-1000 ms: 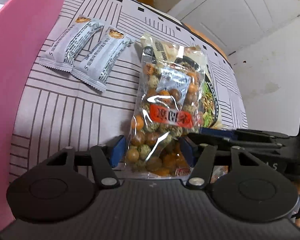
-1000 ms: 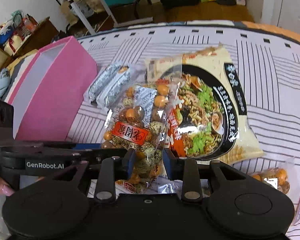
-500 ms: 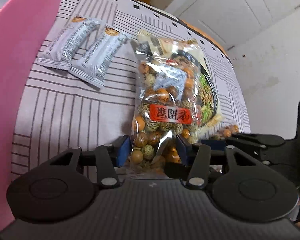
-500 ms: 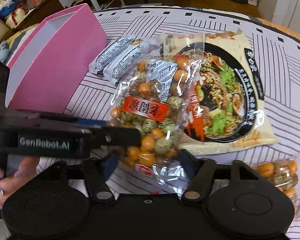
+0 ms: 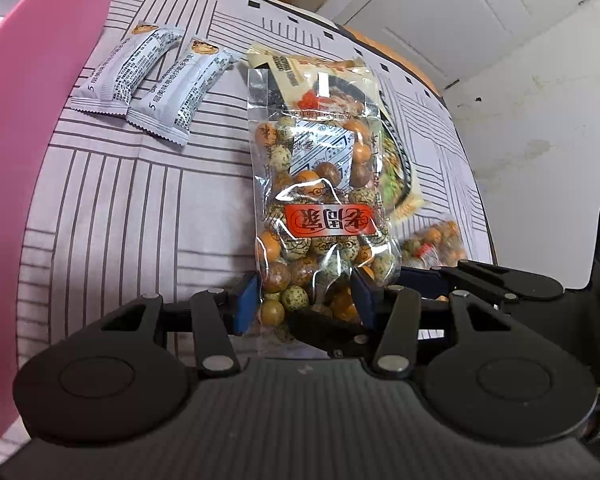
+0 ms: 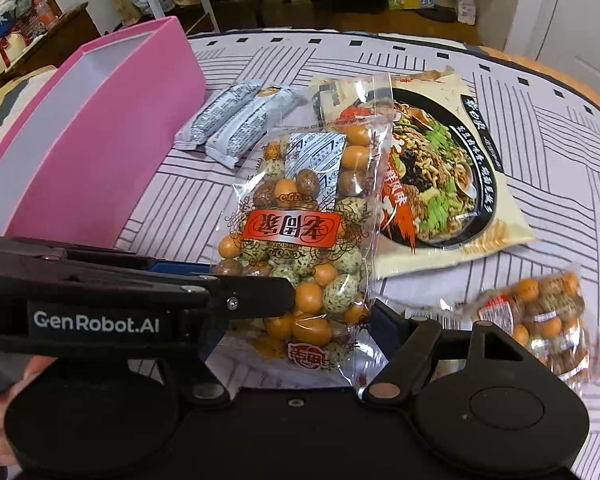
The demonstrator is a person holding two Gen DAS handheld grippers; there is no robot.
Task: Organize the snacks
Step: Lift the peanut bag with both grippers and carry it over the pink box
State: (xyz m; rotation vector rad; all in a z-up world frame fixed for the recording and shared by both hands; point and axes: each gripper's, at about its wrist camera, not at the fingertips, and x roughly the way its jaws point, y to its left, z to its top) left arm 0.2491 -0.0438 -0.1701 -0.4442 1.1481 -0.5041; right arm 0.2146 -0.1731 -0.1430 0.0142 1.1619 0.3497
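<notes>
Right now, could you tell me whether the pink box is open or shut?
Open: the pink box has no lid on, and its pale inner wall shows. Its floor is out of view.

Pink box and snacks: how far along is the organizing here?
Early. Done: nothing seen inside the open pink box. In hand: the left gripper clamps the clear bag of coated nuts; the right gripper is open. Left: two grey wafer bars, the noodle packet, a second nut bag.

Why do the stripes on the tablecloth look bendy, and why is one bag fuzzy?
Both wrist views: the fisheye lens curves the tablecloth stripes near the edges. Right wrist view: the small nut bag is smeared by motion blur, and the big nut bag shows white glare on its plastic.
</notes>
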